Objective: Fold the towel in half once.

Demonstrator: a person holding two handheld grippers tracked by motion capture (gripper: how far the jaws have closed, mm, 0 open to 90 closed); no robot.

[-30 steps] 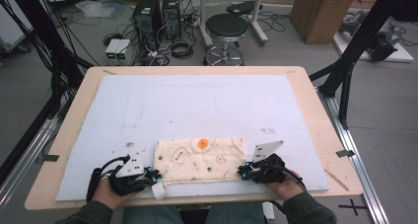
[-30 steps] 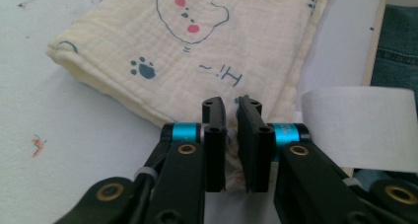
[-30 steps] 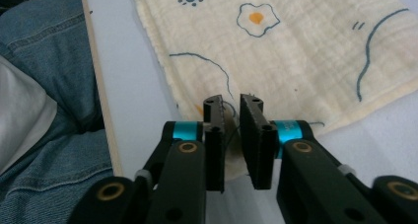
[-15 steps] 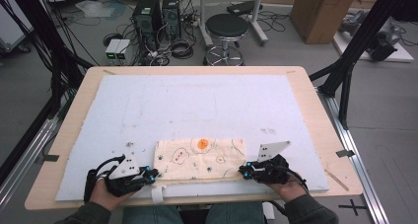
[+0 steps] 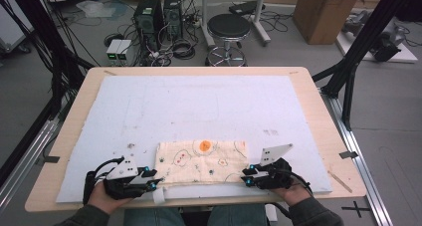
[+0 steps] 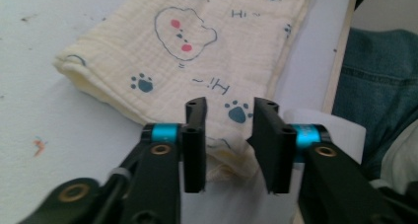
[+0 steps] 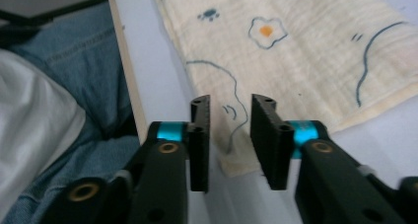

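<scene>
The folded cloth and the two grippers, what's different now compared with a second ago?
Both the left gripper and the right gripper have just been opening their jaws, letting go of the near corners of the cloth. The pads no longer press on it. The cloth stays folded on the white mat; the hands barely moved.

Cloth corners and edges out of sight

In the left gripper view the cloth [image 6: 197, 51] runs off the top edge and its near corner sits behind the left tongs [image 6: 229, 120]; in the right gripper view the right tongs [image 7: 230, 116] cover its near corner, its far part cut off.
</scene>
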